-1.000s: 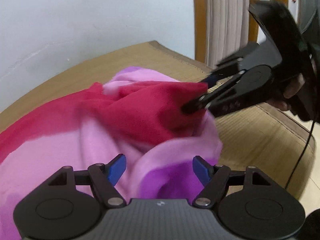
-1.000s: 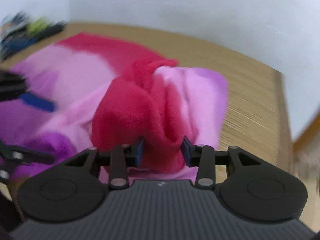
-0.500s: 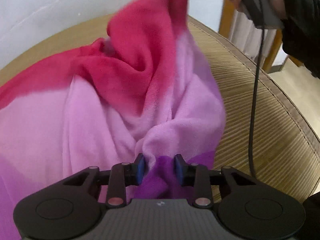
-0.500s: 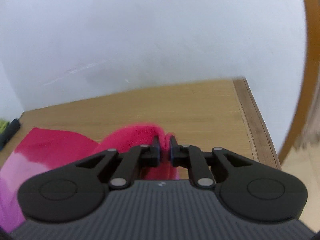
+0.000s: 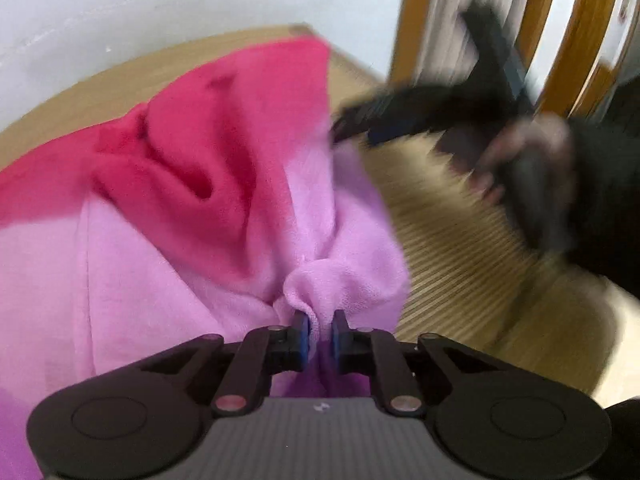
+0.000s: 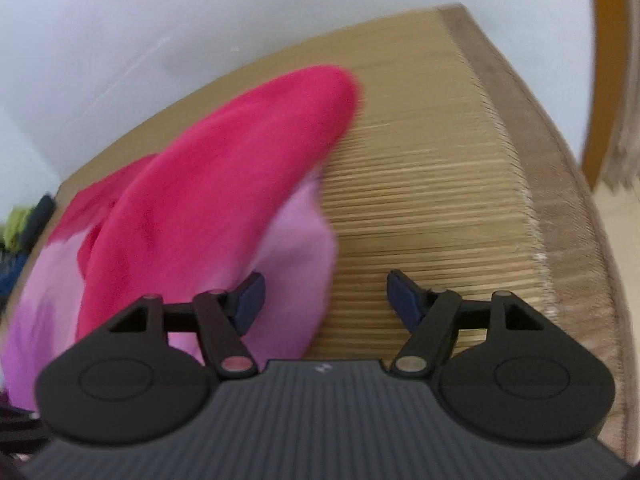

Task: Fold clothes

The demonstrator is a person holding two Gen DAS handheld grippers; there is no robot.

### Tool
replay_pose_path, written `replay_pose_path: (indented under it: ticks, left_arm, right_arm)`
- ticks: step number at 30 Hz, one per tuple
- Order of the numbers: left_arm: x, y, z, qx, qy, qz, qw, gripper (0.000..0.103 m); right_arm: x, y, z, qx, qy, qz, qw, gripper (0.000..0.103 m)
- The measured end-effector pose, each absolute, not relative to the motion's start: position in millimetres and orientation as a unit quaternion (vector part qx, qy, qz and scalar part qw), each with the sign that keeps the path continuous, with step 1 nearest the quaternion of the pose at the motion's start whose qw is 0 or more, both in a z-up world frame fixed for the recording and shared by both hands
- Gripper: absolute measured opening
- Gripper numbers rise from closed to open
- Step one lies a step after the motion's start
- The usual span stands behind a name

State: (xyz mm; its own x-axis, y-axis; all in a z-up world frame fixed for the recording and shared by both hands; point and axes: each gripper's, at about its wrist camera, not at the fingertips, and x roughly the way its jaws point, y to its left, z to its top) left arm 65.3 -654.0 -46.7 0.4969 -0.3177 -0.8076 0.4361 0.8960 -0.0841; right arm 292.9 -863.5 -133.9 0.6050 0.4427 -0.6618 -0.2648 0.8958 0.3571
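The garment, a soft fleece piece shading from red through pink to purple, lies bunched on the woven mat of a bed or bench against the white wall.

The left gripper has just been closing, and its jaws now pinch a gathered fold at the pink-purple end. The right gripper has just been opening; its jaws stand wide with nothing clamped, only pink cloth brushing the left finger. In the left view it is a blur beside the garment's right edge.

Risks: the left pinch holds a crumpled wad, not a clean edge, so any pull likely drags several layers and sets a crooked fold. The freed red end may slump back into creases.

Orientation: the long axis appears to run from the purple end at the left gripper away to the red end near the wall; the outline is too rumpled to be sure.
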Motion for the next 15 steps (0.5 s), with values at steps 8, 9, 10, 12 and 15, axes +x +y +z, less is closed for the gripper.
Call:
replay_pose_path:
  ticks: [8, 9, 10, 12, 15]
  left_arm:
    - [42, -617, -5, 0.009, 0.403, -0.210, 0.891, 0.011]
    - [38, -617, -3, 0.007, 0.398, -0.217, 0.891, 0.011]
    - [35, -619, 0, 0.008, 0.392, -0.230, 0.891, 0.011]
    - [27, -624, 6, 0.016, 0.378, -0.261, 0.888, 0.011]
    - [18, -635, 12, 0.044, 0.356, -0.307, 0.882, 0.011]
  right_arm:
    - [243, -887, -99, 0.264, 0.323, 0.189, 0.889, 0.005]
    - [233, -902, -88, 0.289, 0.303, 0.177, 0.891, 0.005]
    - [222, -916, -76, 0.307, 0.284, 0.164, 0.893, 0.005]
    - [199, -942, -53, 0.334, 0.246, 0.141, 0.899, 0.005]
    - [164, -963, -14, 0.325, 0.191, 0.103, 0.920, 0.005]
